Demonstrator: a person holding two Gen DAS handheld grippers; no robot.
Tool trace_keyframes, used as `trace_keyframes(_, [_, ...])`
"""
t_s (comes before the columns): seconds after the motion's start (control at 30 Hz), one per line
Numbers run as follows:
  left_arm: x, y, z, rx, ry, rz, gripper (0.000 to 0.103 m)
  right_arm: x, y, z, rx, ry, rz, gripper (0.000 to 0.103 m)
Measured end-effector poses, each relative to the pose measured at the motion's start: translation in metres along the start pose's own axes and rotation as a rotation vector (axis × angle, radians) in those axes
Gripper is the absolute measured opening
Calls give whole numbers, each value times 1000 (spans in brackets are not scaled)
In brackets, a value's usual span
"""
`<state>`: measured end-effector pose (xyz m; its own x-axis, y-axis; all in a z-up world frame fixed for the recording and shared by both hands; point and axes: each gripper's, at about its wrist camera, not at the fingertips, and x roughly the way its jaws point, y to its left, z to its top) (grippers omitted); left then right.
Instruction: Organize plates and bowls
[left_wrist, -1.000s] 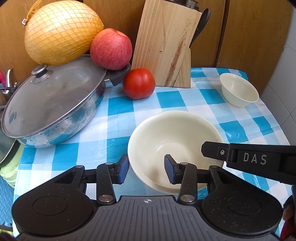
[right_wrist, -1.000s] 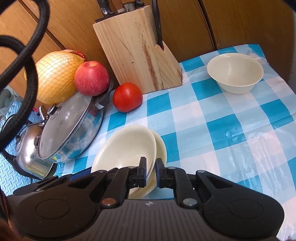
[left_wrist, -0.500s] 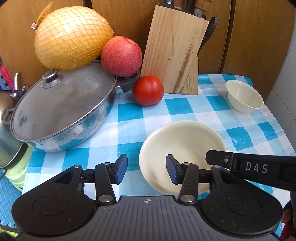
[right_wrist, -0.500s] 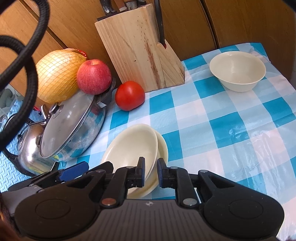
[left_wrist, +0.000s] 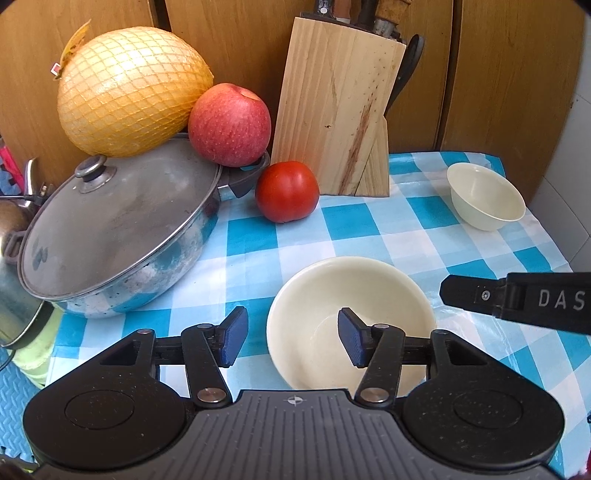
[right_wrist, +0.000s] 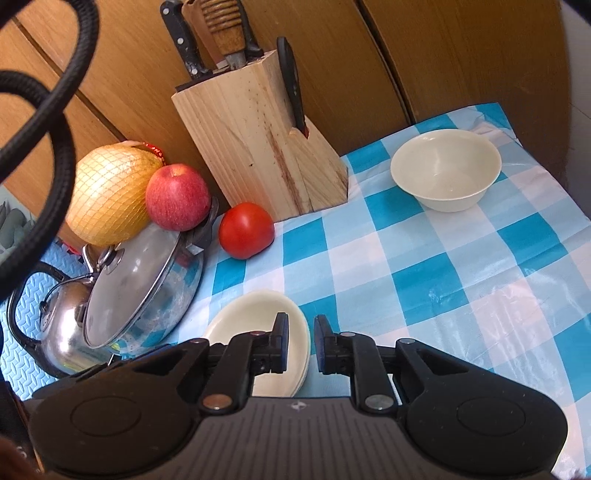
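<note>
A stack of cream dishes (left_wrist: 351, 291), a shallow bowl on a plate, rests on the blue checked cloth (left_wrist: 417, 236). My left gripper (left_wrist: 291, 338) hovers at the stack's near left rim. Its jaws are opening; the rim lies between them and neither pad touches it. My right gripper (right_wrist: 301, 343) is shut with only a narrow slit between its fingers, just right of the stack (right_wrist: 258, 321) and holding nothing. One of its fingers (left_wrist: 517, 299) shows in the left wrist view, clear of the stack's right rim. A small cream bowl (left_wrist: 485, 195) (right_wrist: 445, 170) stands alone at the back right.
A lidded steel pot (left_wrist: 114, 229) fills the left, with an apple (left_wrist: 229, 123) and a netted pomelo (left_wrist: 129, 90) behind it. A tomato (left_wrist: 287, 191) and a wooden knife block (left_wrist: 336, 110) stand at the back. A kettle (right_wrist: 62, 325) sits far left.
The left jaws have widened and the left gripper has drawn back a little from the stack. The right gripper's finger has slid right, off the stack's rim.
</note>
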<state>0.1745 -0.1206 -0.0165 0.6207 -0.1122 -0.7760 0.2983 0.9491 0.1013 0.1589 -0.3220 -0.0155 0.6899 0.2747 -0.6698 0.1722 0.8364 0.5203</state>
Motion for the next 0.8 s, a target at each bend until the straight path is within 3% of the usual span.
trace_keyframes(0.43, [10, -45, 12, 94, -46, 31, 71, -3, -40, 20, 74, -52, -76, 17])
trace_keyframes(0.8, [20, -82, 29, 157, -68, 16, 71, -4, -72, 37, 124, -77, -117, 17])
